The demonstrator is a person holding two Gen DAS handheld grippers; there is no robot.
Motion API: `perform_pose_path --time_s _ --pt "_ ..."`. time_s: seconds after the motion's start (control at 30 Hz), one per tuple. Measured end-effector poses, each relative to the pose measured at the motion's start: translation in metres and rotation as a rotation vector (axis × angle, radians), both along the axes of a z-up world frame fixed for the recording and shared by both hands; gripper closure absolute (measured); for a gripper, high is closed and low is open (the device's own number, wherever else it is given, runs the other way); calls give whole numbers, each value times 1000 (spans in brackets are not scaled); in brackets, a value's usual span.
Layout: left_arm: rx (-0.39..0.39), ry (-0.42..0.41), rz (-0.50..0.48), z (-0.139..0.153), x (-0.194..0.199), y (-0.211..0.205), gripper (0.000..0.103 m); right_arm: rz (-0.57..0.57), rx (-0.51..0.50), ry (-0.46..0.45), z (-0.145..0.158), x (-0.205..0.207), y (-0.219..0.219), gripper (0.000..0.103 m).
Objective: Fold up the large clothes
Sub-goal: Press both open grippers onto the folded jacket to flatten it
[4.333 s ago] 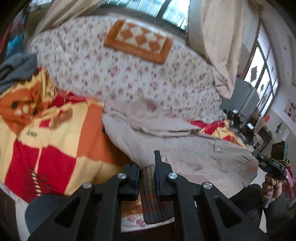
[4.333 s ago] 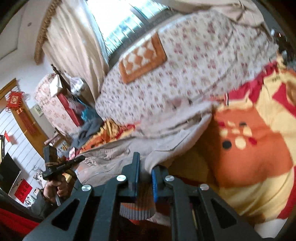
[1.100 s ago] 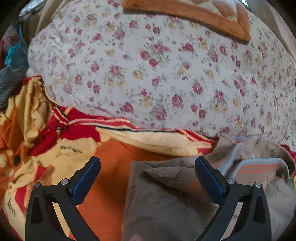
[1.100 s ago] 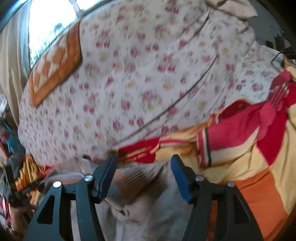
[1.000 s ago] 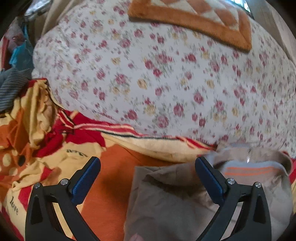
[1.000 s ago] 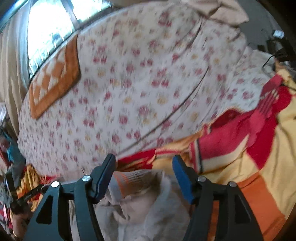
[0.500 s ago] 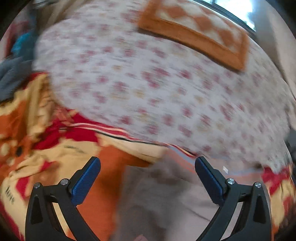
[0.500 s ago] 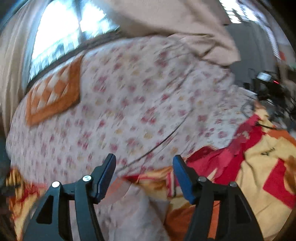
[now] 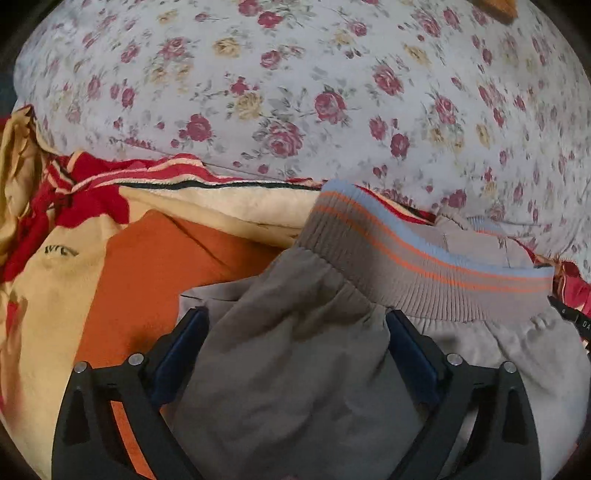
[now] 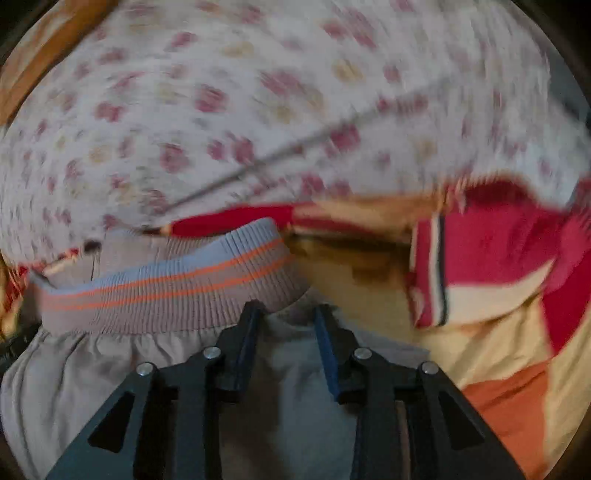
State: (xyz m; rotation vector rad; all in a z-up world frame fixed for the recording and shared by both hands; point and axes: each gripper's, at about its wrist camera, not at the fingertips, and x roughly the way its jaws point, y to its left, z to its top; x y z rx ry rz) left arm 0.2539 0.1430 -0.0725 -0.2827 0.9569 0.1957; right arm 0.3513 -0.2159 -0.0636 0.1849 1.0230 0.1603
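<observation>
Jacket (image 9: 295, 369) lies doubled, ribbed hem (image 9: 424, 266) on top: first fold done. Left claw (image 9: 295, 354) gapes wide over the cloth; right claw (image 10: 286, 332) closing, fabric between, not yet pinched. Further folds remain.

A floral cover (image 9: 295, 92), white with red and yellow roses, fills the upper part of both views; a seam line runs slantwise across it in the right wrist view. Below it lies a blanket (image 9: 147, 266) in orange, cream and red patches, with a striped red edge touching the cover. An orange cushion (image 9: 498, 9) shows at the top edge, resting on the cover.
</observation>
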Motion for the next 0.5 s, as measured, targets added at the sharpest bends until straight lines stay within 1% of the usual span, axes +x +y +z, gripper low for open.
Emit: perform_pose_path --time_s 0.07,0.1,0.17,0.23,0.27,0.33,0.37,0.4,0.43,0.5 --pt "27 7 -8 0 0 -5 13 4 17 1 -1 0 -3 67" --pt "27 8 -9 0 0 -5 13 5 21 1 -1 -2 -4 67" --pt "2 -7 -10 4 -4 -3 14 -1 37 -28 5 -6 -9 68" --pt "-2 -40 -14 15 -12 -4 14 -21 47 -114 29 -18 -15 69" --pt "22 -71 -10 26 -20 -6 15 -26 34 -161 45 -26 -15 69" --pt "58 -144 -20 51 -39 -13 15 -1 6 -279 84 -56 -11 68" --pt "58 -185 -35 64 -50 -19 15 32 1 -327 101 -74 -5 65" --pt "52 -215 -53 73 -58 -22 15 59 -3 -356 112 -87 2 60" --pt "46 -241 -72 82 -67 -27 15 83 -10 -387 121 -106 7 52" --pt "34 -270 -122 94 -87 -51 15 121 -21 -423 128 -141 18 52"
